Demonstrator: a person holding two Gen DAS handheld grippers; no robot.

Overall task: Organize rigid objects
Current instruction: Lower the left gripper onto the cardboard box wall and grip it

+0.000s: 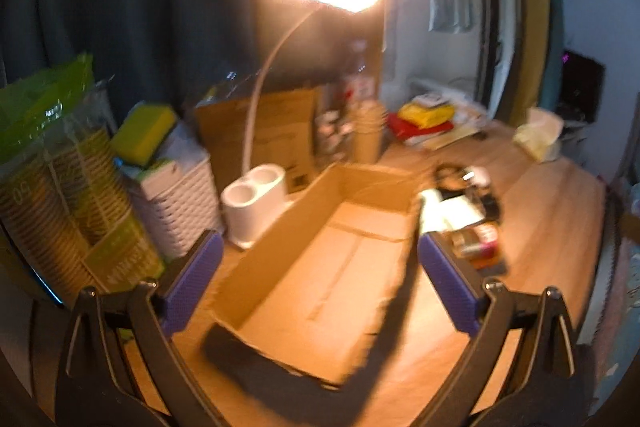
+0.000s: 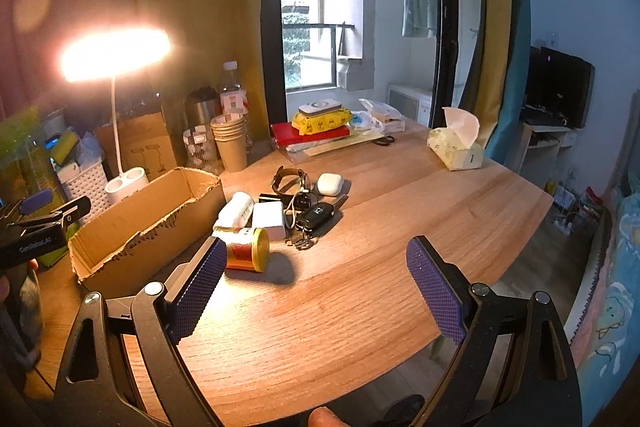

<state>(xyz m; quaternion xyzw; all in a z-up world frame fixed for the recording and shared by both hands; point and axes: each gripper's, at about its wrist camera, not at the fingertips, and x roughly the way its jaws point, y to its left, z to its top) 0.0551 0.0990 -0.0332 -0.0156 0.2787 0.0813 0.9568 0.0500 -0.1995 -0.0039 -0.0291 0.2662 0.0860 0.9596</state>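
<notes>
An open cardboard box [image 2: 148,223] lies on the wooden table, empty inside; it fills the middle of the left wrist view [image 1: 332,267]. Beside its right wall lies a cluster of small items: a gold and red tin [image 2: 248,249] on its side, a white bottle [image 2: 237,211], a white block [image 2: 269,221], a car key with keyring [image 2: 316,217], a watch [image 2: 289,179] and a white earbud case [image 2: 330,183]. My left gripper [image 1: 320,283] is open over the box's near end. My right gripper [image 2: 316,287] is open and empty, just short of the tin.
A lit desk lamp [image 2: 120,183] stands behind the box, with a white basket [image 2: 86,183], paper cups [image 2: 231,143] and bottles [image 2: 232,99] nearby. A tissue box [image 2: 456,147] and stacked packets [image 2: 320,131] sit at the far side. The table edge [image 2: 500,271] runs to the right.
</notes>
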